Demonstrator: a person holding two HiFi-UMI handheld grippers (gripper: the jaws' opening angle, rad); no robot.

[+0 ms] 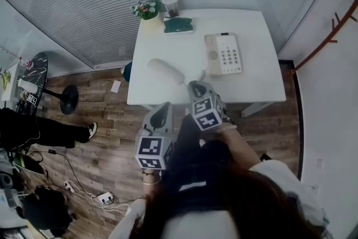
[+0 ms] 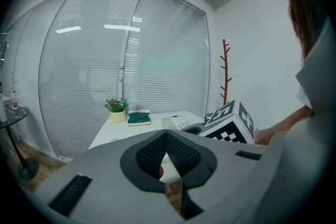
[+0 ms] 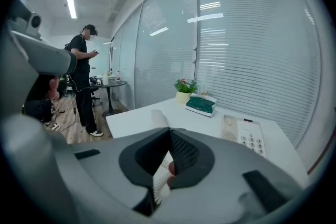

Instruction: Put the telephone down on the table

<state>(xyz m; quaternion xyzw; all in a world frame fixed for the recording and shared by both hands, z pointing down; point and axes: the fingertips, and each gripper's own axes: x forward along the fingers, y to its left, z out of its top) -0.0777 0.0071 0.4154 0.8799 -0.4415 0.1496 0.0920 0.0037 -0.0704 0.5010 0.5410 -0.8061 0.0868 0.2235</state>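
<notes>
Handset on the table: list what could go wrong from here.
1. The coiled cord shows right below the shut right hand-held gripper; if it is snagged, pulling away could drag the handset or the telephone base.
2. The handset lies near the front edge of the table, beside that hand-held gripper, so a bump might knock it off.

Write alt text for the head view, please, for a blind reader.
Seen from above, a white table holds a telephone base with its handset lying beside it. The right gripper and left gripper hover shut by its near edge.
</notes>
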